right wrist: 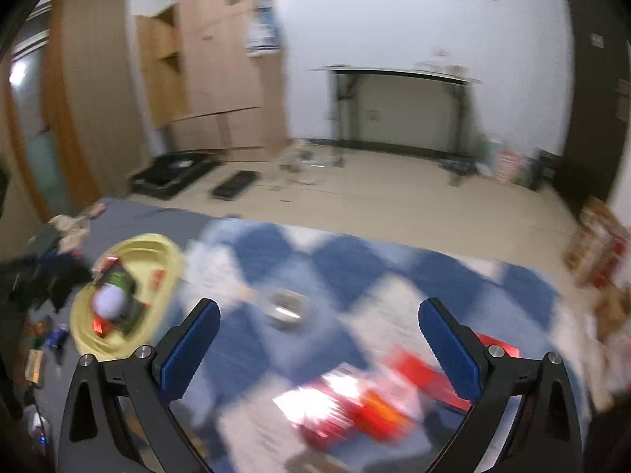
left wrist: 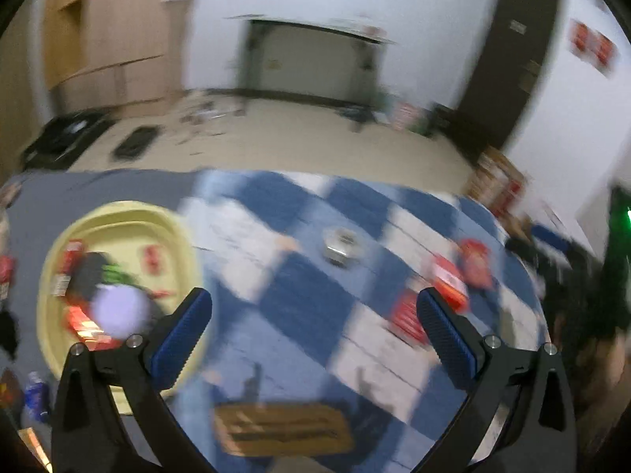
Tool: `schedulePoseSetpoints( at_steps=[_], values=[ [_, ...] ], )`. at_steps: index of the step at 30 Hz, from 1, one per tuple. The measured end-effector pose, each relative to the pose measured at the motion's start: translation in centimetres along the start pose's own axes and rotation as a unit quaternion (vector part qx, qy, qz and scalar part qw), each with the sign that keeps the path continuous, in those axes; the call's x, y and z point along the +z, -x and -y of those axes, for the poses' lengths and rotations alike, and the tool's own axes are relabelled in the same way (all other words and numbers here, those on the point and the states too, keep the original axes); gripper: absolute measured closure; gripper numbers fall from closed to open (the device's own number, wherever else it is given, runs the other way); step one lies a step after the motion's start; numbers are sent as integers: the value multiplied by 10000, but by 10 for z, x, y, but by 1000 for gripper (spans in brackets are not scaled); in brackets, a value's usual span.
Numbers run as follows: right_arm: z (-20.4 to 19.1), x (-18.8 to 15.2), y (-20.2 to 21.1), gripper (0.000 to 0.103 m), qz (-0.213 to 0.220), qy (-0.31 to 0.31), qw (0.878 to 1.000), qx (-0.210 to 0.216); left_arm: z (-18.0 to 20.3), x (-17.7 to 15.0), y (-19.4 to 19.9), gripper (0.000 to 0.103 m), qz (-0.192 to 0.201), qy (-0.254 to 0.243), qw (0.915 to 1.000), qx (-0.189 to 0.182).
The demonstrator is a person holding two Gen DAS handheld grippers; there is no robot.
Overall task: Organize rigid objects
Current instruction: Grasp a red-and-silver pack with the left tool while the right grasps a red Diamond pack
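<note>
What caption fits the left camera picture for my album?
Open left gripper above a blue-and-white checkered mat, beside a yellow tray of blurry packets.

A room with plain white walls (right wrist: 394,19) and a pale beige floor (right wrist: 394,205), blurred in both views. A tall light-wood cabinet (right wrist: 224,63) stands against the far wall at the left, a dark-framed table (right wrist: 398,75) at the middle, and a dark brown door (left wrist: 508,59) at the right. In front lies a blue-and-white checked cloth (left wrist: 299,276) over a grey surface (left wrist: 59,197).
</note>
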State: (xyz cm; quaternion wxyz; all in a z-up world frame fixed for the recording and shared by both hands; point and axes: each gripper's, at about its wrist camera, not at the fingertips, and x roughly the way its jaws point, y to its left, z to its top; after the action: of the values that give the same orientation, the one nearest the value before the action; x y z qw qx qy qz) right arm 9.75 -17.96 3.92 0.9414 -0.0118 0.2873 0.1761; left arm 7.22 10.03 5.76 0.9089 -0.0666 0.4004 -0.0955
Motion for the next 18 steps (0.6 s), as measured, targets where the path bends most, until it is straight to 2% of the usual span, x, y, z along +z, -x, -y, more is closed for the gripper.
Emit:
schedulePoseSetpoints(
  at_steps=[3,5,7,10,14,16,18],
  values=[
    [63,-34,29,0,-84,-526,9977,-412,43,-16,-29,0,-326,-833,9955,-314],
    [90,-55,29,0,-243,-746,9950,-611,66,-23,-50,0,-410,-1251,9903,-434],
    [109,-72,17,0,-529,-1063,9906,-678,82,-27,-75,0,-557,-1467,9862,-530],
    [122,-79,-4,0,-733,-1623,9829,-462,95,-35,-110,0,-810,-1613,9821,-535],
    [123,-74,-32,0,-651,-1624,9830,-552,106,-46,-138,0,-939,-1739,9773,-769],
    [116,-72,-52,0,-753,-1560,9832,-572,112,-49,-149,0,-875,-1960,9744,-671],
    [118,-72,-72,0,-832,-1346,9841,-810,115,-46,-160,0,-832,-2013,9738,-660]
  ],
)
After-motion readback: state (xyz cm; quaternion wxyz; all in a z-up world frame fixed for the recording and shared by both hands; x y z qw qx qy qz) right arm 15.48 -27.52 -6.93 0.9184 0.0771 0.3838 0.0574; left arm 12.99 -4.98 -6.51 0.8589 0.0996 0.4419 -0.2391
